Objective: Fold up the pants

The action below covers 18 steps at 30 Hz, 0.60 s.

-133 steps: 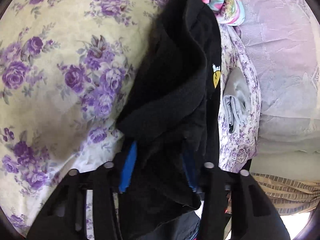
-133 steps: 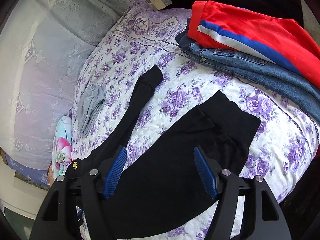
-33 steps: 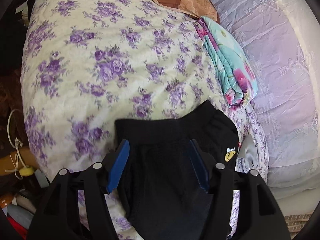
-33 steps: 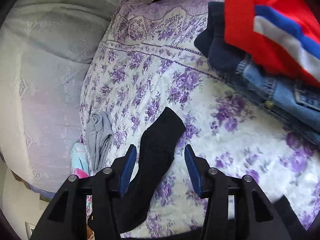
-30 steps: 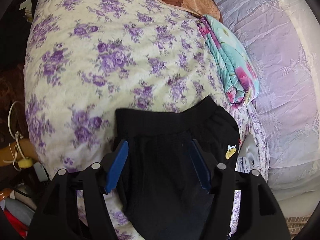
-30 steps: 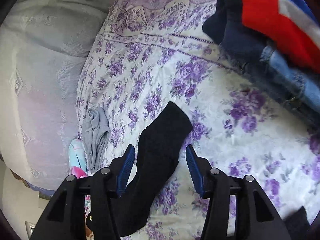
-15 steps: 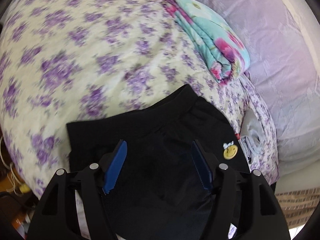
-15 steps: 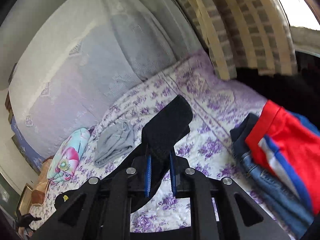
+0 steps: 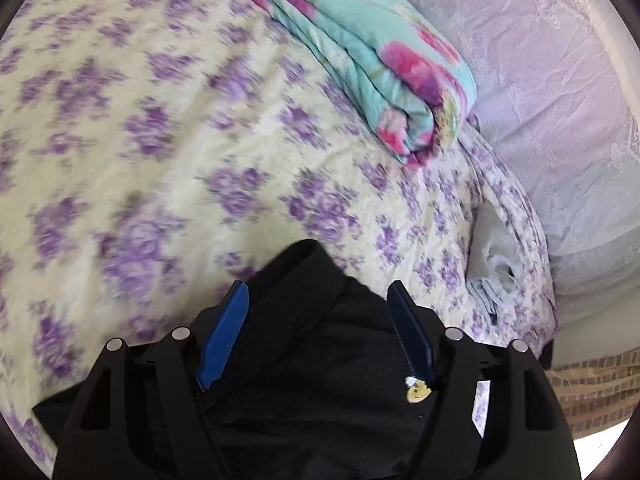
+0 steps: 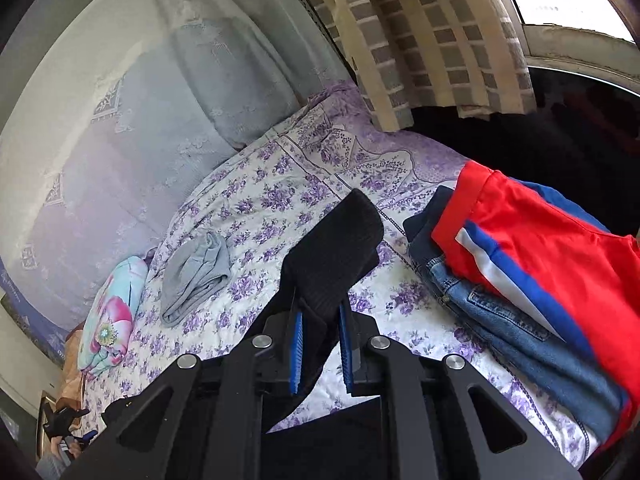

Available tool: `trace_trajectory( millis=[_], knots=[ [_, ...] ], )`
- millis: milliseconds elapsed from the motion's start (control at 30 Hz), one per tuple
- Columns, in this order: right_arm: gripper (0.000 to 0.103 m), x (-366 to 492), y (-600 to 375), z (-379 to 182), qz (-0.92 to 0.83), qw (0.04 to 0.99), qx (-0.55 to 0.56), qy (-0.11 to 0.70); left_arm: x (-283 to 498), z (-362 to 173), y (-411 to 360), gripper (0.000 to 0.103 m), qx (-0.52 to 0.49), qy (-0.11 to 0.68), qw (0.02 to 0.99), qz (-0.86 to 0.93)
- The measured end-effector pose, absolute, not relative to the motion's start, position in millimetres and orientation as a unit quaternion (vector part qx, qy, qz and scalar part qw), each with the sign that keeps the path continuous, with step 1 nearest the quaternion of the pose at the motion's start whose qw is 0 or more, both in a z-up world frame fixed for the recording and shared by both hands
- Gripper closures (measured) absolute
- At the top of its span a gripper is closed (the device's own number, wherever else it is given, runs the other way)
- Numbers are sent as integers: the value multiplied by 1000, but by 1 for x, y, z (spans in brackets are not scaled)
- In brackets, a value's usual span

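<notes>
The bed [image 10: 280, 184] carries everything: a quilted spread printed with purple roses, soft and slightly puckered, running up to the lace-covered pillows at its head edge. Across its near edge lie the black pants [image 9: 320, 380], a matte knit with ribbed bands and a small yellow smiley patch [image 9: 418, 391] by the waist.

A second ago the right gripper [image 10: 320, 350] hovered with its fingers spread around one leg cuff [image 10: 340, 240] lying flat on the spread. Now the blue ribbed fingers are clamped on that cuff and have raised it clear of the bed, so the ribbed band stands up in front of the camera. That probably starts the fold that brings one leg over onto the other.

The left gripper [image 9: 316, 332] has its fingers wide apart over the waistband, gripping nothing; the waist has slid nearer the bed's near edge in its view, and the frame is blurred by motion.

Toward the bed's far right corner sits a stack of denim jeans [image 10: 500, 320] under slick red shorts [image 10: 540, 240] striped white and blue. A rolled turquoise floral blanket [image 9: 380, 60] lies by the pillows, a crumpled grey cloth [image 10: 196, 276] near it.
</notes>
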State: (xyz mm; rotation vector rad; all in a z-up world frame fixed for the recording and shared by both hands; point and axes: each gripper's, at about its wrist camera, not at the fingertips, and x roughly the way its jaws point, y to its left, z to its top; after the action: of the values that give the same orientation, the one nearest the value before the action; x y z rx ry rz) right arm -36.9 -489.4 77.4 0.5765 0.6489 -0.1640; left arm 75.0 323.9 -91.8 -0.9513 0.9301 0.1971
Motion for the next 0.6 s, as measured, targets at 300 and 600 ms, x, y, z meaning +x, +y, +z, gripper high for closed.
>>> trace_trajectory(
  millis=[300,600],
  knots=[
    [88,-41,-483,77,-91,894,288,330,117,-112,326,43,-425,466,773,73],
    [88,-33,-484,73,-98,888,293,340,97,-97,329,93,-447,439,779,43]
  ],
)
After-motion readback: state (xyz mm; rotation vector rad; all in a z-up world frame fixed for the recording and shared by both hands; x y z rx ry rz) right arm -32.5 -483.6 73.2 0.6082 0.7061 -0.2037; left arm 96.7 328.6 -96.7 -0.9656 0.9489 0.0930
